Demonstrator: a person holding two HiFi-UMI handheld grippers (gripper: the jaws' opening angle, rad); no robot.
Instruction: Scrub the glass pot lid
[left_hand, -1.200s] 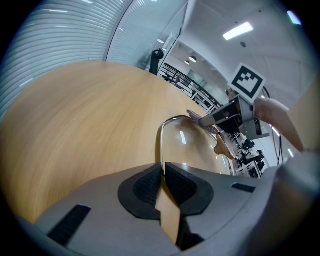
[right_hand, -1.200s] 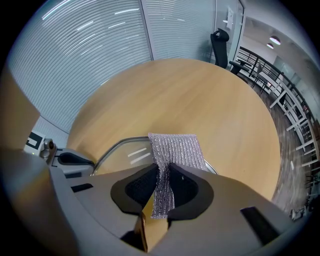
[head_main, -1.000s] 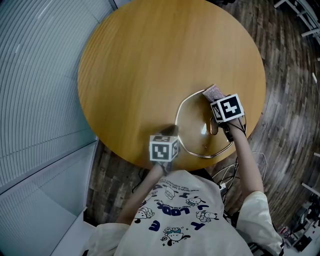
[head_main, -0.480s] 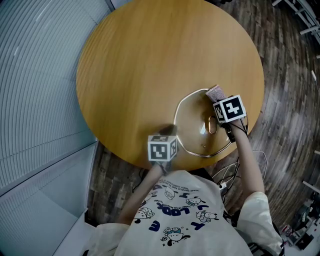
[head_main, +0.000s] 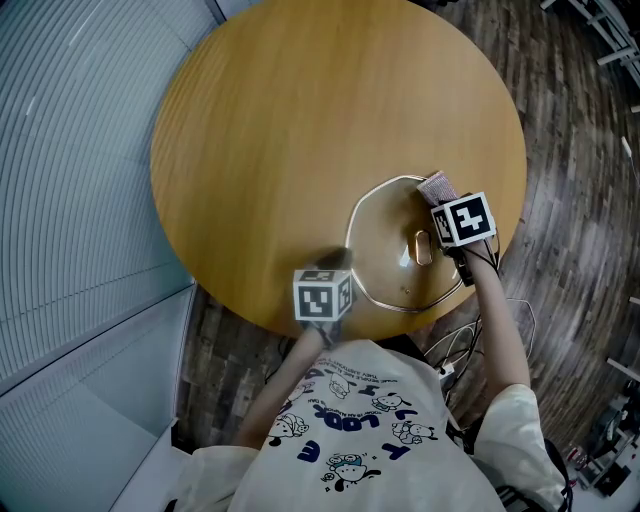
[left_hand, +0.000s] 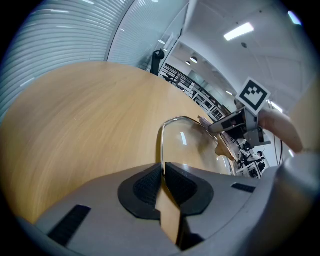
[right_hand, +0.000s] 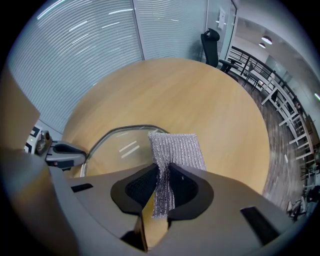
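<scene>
Not much for you to read here. The only actual word is on your shirt (head_main: 365, 400): dark blue letters that look like "LOOK", with cartoon figures around them. The few other letters near it are too small to make out. The left marker cube (head_main: 323, 296) and right marker cube (head_main: 465, 219) only carry black-and-white square code patterns, no letters or numbers.

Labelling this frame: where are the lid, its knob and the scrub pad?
lid (head_main: 385, 255): head view, bare glass left of knob.
knob (head_main: 424, 249): head view, its middle.
scrub pad (right_hand: 177, 150): right gripper view, mesh above the jaws.
</scene>
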